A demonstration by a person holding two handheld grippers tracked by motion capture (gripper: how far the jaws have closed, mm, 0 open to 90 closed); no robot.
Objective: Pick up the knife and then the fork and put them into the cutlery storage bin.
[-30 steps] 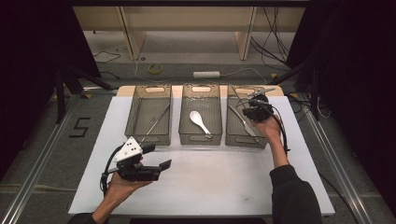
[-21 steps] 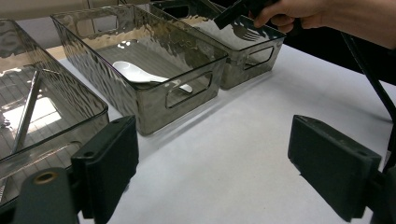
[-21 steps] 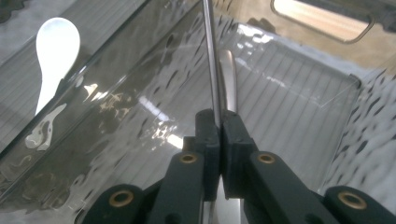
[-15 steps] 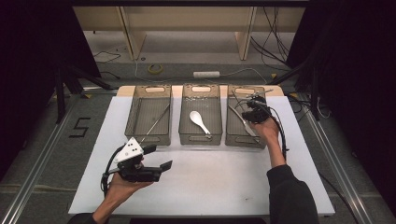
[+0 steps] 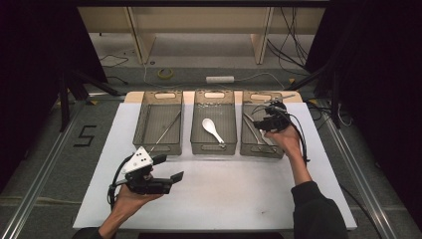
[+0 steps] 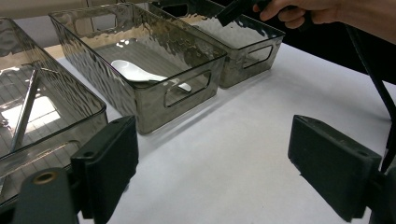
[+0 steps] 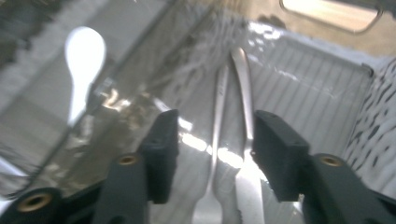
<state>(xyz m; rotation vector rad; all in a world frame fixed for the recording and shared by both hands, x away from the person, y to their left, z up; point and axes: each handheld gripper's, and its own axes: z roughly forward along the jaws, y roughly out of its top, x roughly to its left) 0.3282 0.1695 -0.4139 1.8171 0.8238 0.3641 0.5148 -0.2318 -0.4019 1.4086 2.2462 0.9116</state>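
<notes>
Three clear grey bins stand in a row on the white table point(image 5: 229, 199). My right gripper point(image 5: 262, 126) dips into the right bin point(image 5: 262, 149). Its jaws have just been opening and now stand apart point(image 7: 215, 123). Two metal cutlery pieces point(image 7: 243, 84) lie on the bin floor between them, and neither pad presses on them. At the front left my left gripper point(image 5: 169, 168) hovers over bare table, open point(image 6: 212, 154) with nothing in it. A white spoon point(image 5: 213, 130) lies in the middle bin point(image 5: 214, 148).
The left bin point(image 5: 158, 147) holds a thin metal rod point(image 5: 166, 130) lying on a slant. Black cables trail from both grippers. Bare white table stretches in front of the bins. Wooden table legs and floor cables lie beyond the far edge.
The right gripper has barely shifted over the right bin. The left hand and gripper have stayed in place.
</notes>
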